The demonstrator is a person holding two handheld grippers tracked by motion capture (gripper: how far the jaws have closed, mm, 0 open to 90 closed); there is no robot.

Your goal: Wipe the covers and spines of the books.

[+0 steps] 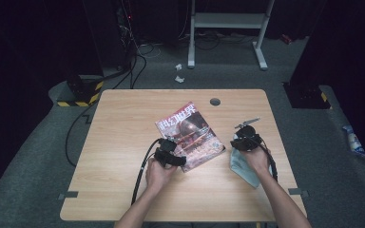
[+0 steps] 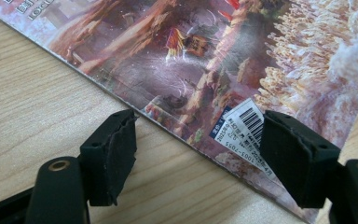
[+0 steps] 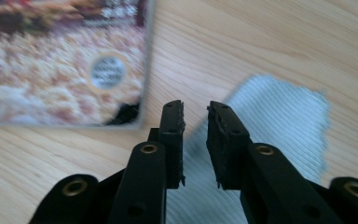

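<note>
A: Seen from the high view, the magazine (image 1: 190, 135) lies slanted near the middle of the worktop (image 1: 123, 142), and the left tongs (image 1: 169, 154) sit at the magazine's near corner. Just right of the magazine, the right tongs (image 1: 245, 140) hover over the far end of a pale blue cloth (image 1: 245, 166).

B: And the left gripper view?

A: The left tongs (image 2: 198, 154) are spread wide, straddling the magazine's (image 2: 214, 60) near edge beside its barcode label (image 2: 244, 128). One pad hangs over bare wood, the other over the cover; neither visibly presses.

B: The right gripper view?

A: The right tongs (image 3: 196, 140) stand a little apart with nothing pinched between them. The cloth (image 3: 279, 121) lies flat beneath and beyond them, to the magazine's (image 3: 60, 60) right.

B: So which step is this?

A: I'd judge the cloth is not gripped and the left hand is lining up on the magazine. Next, the left tongs would need to drop so one pad slides under that thin edge, then close. The cover lies flush on the wood, so catching it could prove fiddly.
</note>
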